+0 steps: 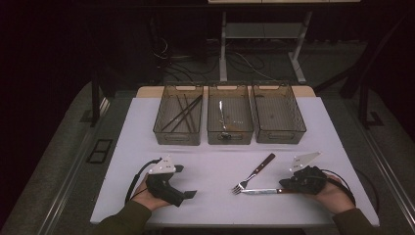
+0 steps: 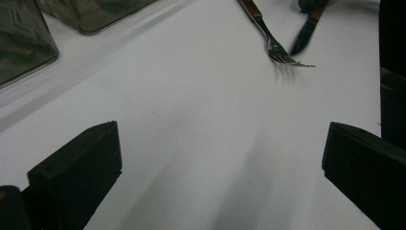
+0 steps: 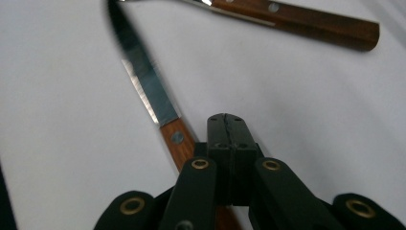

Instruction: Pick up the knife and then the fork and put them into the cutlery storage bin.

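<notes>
Left gripper (image 1: 188, 194) rests low on the white desk (image 1: 215, 161), its fingers (image 2: 79, 167) spread wide with only bare desk between them; nothing held. Ahead of those fingers and off toward the far side lies the steel fork with a brown wooden handle (image 2: 268, 36), tines pointing back toward them. Farther out, beyond the fingertips, three smoky translucent plastic bins (image 1: 229, 113) stand in a row: the left one holds dark sticks, the middle one a piece of shiny cutlery, the right one looks empty as far as can be told. Right gripper (image 3: 226, 125) has its fingers pressed fully together. The steel table knife with a brown riveted wooden handle (image 3: 146, 91) lies flat on the desk, its handle passing just beside and under the closed fingertips, blade running away ahead of them toward the fork's tines. Whether the fingers pinch the handle or merely lie over it cannot be told; they look shut with no gap and the handle slightly to one side. Judgement: the step in hand is taking up the knife. To do it well, open the fingers, centre them across the wooden handle near the rivet, close squarely, lift level, keeping the blade tip clear of the fork.
</notes>
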A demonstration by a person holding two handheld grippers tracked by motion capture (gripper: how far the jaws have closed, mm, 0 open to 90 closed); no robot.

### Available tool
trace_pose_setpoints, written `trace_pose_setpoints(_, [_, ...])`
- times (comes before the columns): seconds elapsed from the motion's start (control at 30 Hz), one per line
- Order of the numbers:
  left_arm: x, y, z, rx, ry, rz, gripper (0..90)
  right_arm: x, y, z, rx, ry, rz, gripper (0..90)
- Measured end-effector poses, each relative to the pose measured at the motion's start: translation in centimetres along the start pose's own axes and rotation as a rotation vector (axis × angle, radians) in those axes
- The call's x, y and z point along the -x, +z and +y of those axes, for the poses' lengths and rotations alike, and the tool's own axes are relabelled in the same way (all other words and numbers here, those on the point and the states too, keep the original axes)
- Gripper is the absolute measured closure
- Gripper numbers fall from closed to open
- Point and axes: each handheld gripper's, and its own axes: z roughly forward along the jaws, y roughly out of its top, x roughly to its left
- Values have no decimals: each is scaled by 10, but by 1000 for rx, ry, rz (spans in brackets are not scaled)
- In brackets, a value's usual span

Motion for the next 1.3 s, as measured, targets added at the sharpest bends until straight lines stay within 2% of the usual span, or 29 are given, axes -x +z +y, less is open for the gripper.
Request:
trace_pose_setpoints(0.4, [0, 1, 0, -5, 3, -6, 0, -9, -11, -14, -29, -14, 14, 900])
trace_pose_setpoints(0.8, [1, 1, 0, -7, 4, -9, 0, -12, -17, -13, -43, -24, 14, 893])
trace_pose_setpoints(0.93, [0, 2, 0, -8, 5, -9, 0, -9, -23, -6, -16, -11, 26, 788])
trace_pose_setpoints(1.07, [0, 2, 0, -7, 6, -10, 0, -11, -25, 3, -31, -22, 11, 666])
trace_pose_setpoints(1.17, [0, 2, 0, -8, 10, -9, 0, -15, -26, 11, -68, -44, 14, 618])
trace_pose_setpoints(1.3, [1, 3, 0, -15, 13, -9, 0, -19, -23, 20, -145, -95, 20, 603])
